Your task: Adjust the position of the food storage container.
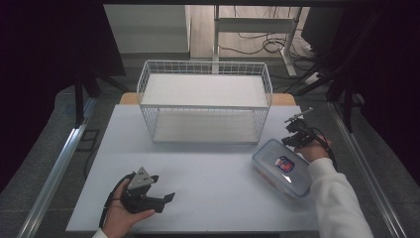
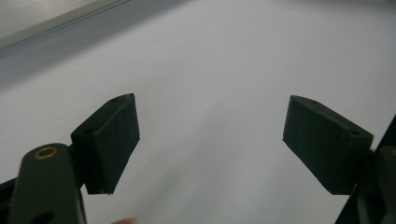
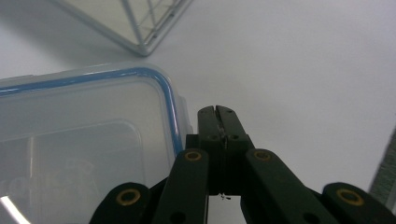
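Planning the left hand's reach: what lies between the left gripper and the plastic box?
Nothing: in the high view only bare white table lies between the left gripper and the plastic box.

Your right arm covers a corner of the plastic box (image 1: 280,169), and its label is too blurry to read.

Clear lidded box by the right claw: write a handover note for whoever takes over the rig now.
Left claw: open, holding nothing, low over the near left of the table.
Right claw: shut on nothing, beside the far right edge of the clear box; contact cannot be told.
Clear box: lid with blue seal on, lying on the table right of the wire basket.
Wire basket: holds nothing.
Done: nothing gripped or moved that can be seen.
Left: probably grip the box; its destination is unclear.
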Tool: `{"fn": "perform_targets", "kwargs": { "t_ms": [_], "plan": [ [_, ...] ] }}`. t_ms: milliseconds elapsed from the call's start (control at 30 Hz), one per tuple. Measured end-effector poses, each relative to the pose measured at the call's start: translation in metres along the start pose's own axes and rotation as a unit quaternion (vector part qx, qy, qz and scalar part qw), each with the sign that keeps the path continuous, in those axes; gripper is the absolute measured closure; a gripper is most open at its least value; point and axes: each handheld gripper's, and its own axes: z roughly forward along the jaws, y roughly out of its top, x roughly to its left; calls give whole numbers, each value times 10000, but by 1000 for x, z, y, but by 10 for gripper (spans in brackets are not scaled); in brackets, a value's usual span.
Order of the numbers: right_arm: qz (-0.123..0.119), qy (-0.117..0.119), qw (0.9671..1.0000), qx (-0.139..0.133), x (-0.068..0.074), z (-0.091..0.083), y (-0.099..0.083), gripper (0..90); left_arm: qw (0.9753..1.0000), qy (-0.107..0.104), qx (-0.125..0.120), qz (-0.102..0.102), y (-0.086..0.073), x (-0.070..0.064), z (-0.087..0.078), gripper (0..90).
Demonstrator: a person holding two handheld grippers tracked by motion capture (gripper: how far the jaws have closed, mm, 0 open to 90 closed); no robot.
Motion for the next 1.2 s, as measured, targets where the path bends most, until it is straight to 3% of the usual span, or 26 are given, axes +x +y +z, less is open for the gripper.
{"fn": "perform_targets", "kwargs": {
  "t_ms": [200,367,467,533,600,800,900,1000,1067,1133,1200],
  "plan": [
    [-123,209,9997,13,6,1,-3,889,9998,-81,2,-175,-1,4,0,186],
    [-387,409,9984,9,23,1,-2,889,9998,-90,6,-193,-1,5,0,186],
    [-598,687,9958,20,39,3,0,889,9998,-104,13,-181,-1,4,1,186],
    [-656,724,9952,28,43,3,0,889,9998,-104,11,-190,-1,4,1,186],
    [-871,884,9923,33,58,5,1,890,9998,-109,29,-183,-1,4,0,186],
    [-1163,1037,9878,43,79,6,1,889,9998,-116,59,-167,-1,4,1,187],
    [-1197,1015,9876,38,80,6,1,889,9998,-114,66,-156,-1,4,1,187],
    [-1104,932,9895,1,76,1,-1,889,9998,-109,52,-164,-1,4,2,187],
    [-875,836,9925,-199,63,-16,-8,889,9998,-112,55,-171,-1,4,1,188],
    [-820,794,9932,-237,60,-21,-12,889,9998,-114,61,-168,-2,4,1,188],
    [-603,644,9956,-311,49,-33,-25,888,9998,-115,70,-162,-2,4,2,188]
  ]
}}
